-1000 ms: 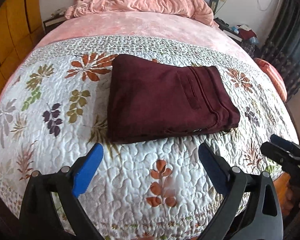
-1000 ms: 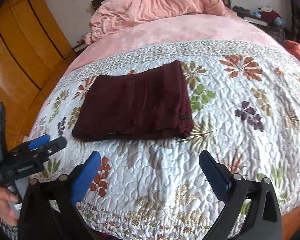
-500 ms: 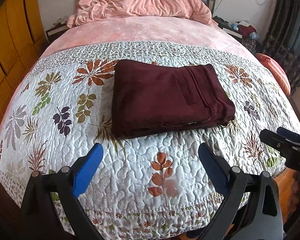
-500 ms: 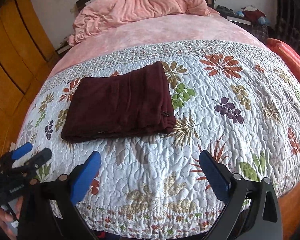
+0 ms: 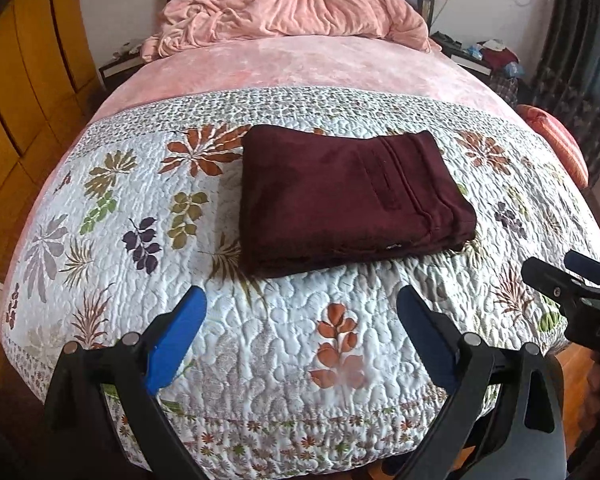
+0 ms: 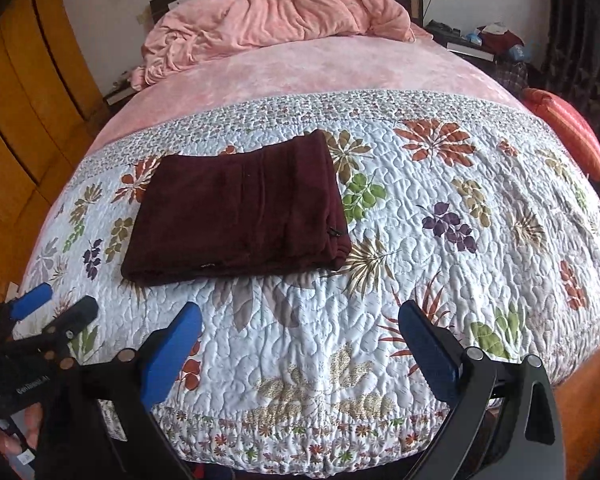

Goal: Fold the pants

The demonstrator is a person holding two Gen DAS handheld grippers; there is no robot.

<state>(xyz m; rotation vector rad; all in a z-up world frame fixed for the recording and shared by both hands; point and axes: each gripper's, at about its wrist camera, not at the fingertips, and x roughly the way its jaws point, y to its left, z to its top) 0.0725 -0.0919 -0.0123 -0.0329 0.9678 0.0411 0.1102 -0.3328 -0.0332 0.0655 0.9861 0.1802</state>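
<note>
Maroon pants (image 5: 348, 196) lie folded on the quilt (image 5: 284, 328); each hand-held gripper gapes wide, empty.

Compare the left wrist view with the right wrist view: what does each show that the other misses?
Only the left wrist view shows the right gripper from outside, at its right edge. Only the right wrist view shows the left gripper from outside, at lower left, with fingers of the person's hand under it. Both show the folded maroon pants lying on the floral quilt, untouched, the crumpled pink blanket at the headboard, and each camera's own jaws open and empty.
</note>
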